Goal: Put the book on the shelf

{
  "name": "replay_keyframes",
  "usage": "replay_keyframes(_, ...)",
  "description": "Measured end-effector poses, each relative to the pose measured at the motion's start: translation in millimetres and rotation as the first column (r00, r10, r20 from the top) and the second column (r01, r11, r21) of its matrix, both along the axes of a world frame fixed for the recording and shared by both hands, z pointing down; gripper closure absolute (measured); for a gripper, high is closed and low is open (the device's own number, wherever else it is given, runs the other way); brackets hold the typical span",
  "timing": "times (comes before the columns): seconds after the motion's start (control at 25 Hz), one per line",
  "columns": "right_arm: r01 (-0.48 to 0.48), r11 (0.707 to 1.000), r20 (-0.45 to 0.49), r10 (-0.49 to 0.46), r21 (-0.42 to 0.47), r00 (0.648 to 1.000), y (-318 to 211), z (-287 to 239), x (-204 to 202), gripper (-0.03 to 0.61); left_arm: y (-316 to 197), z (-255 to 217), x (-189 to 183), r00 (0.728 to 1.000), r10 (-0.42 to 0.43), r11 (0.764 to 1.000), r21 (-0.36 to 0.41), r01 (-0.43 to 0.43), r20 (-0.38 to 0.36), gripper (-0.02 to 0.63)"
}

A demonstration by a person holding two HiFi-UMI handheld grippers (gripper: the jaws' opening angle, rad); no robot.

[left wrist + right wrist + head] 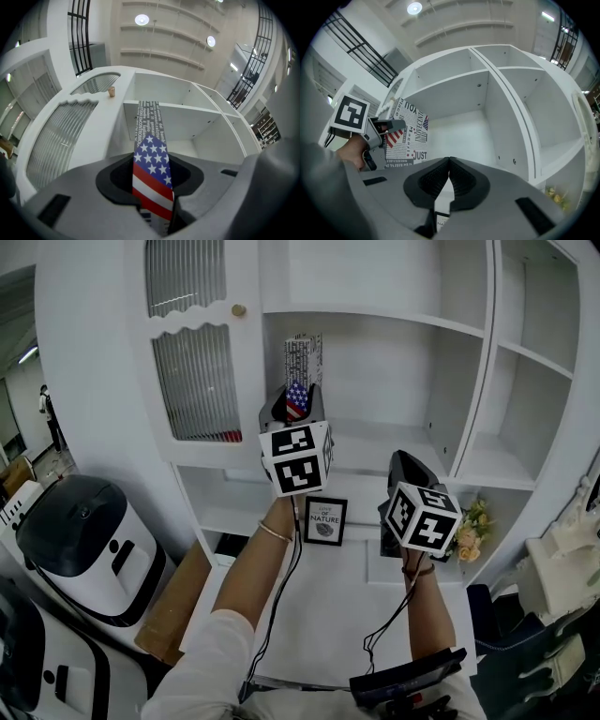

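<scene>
The book (303, 367), with a newsprint cover and a stars-and-stripes patch, stands upright in my left gripper (298, 407). It is raised in front of the middle compartment of the white shelf unit (375, 442). In the left gripper view the flag-patterned spine (151, 173) is clamped between the jaws of the left gripper (153, 190), pointing at the shelf board (197, 112). My right gripper (406, 467) hangs lower right, shut with nothing in it; its jaws (449, 165) meet. From there I see the book (410, 136) to the left, in front of the shelf compartment (464, 126).
A ribbed-glass cabinet door (192, 357) with a knob (239, 309) is left of the compartment. A small framed sign (325, 520) and flowers (472, 532) stand on the lower ledge. White-and-black appliances (84, 540) and a cardboard box (173, 601) sit lower left.
</scene>
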State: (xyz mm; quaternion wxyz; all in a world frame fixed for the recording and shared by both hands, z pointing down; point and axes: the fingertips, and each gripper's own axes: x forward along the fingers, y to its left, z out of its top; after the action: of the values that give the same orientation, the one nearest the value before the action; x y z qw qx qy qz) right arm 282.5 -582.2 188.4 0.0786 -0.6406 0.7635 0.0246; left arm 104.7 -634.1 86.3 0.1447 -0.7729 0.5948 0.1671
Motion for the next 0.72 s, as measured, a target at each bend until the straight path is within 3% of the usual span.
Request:
replay_keyframes(0.28, -0.017, 1.000, 0.002, 0.017, -0.008, 1.000, -4, 5, 14, 0.557, -20, -1, -4, 0.999, -0.003, 1.000, -0.016, 0.002, -0.037, 0.451)
replay_keyframes(0.72, -0.032, 0.999, 0.004, 0.032, -0.016, 0.999, -6, 9, 26, 0.557, -48, 0, 4, 1.000, -0.007, 0.998, -0.070, 0.006, -0.019, 0.451)
